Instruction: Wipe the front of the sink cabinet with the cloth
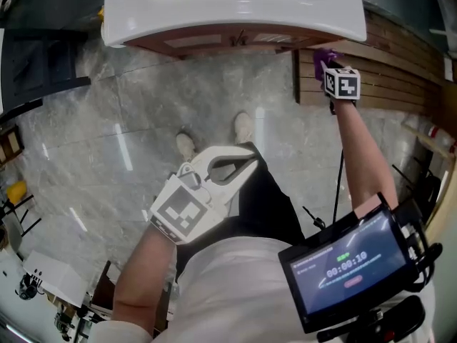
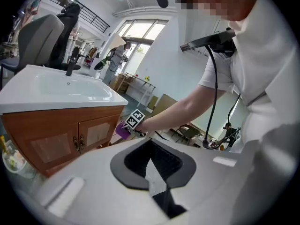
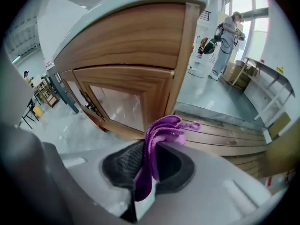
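At the cabinet (image 3: 131,46) right corner, right gripper (image 3: 149,159) jaws pinch the cloth (image 3: 164,128) near the wood, left gripper (image 2: 154,168) closed on nothing; wiping judged barely begun, whole front left

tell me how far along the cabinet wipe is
Done: the purple cloth is clamped in the right gripper. In hand: it is held at the right edge of the cabinet front; contact is unclear. Remaining: wiping the door panels, which show no wipe traces. The left gripper is shut, empty, held back.

Screen (image 1: 353,263): "00:00:10" (digits blurred)
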`<state>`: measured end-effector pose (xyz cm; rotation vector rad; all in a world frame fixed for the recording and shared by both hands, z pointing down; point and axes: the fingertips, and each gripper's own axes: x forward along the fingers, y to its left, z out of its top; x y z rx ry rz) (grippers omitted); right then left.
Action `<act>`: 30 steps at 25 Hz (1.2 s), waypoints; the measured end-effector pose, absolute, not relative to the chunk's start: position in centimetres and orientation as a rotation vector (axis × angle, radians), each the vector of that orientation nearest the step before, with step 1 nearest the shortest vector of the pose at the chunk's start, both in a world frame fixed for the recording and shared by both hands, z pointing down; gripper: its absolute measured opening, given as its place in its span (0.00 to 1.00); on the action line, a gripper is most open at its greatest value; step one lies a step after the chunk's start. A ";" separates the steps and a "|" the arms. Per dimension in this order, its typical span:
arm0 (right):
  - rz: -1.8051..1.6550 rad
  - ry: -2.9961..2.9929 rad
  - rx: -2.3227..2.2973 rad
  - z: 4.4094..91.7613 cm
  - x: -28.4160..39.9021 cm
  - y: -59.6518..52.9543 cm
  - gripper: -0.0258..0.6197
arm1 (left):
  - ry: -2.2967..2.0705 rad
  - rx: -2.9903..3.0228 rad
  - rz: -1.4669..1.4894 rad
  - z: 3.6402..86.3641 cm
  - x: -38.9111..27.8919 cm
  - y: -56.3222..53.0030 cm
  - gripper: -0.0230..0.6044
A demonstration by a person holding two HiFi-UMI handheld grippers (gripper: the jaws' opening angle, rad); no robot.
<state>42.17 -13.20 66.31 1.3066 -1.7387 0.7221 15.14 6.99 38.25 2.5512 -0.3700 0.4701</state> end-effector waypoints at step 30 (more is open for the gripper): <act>0.696 -1.966 1.075 67.4 20.4 -17.3 0.13 | -0.501 2.491 0.441 39.8 6.9 5.6 0.05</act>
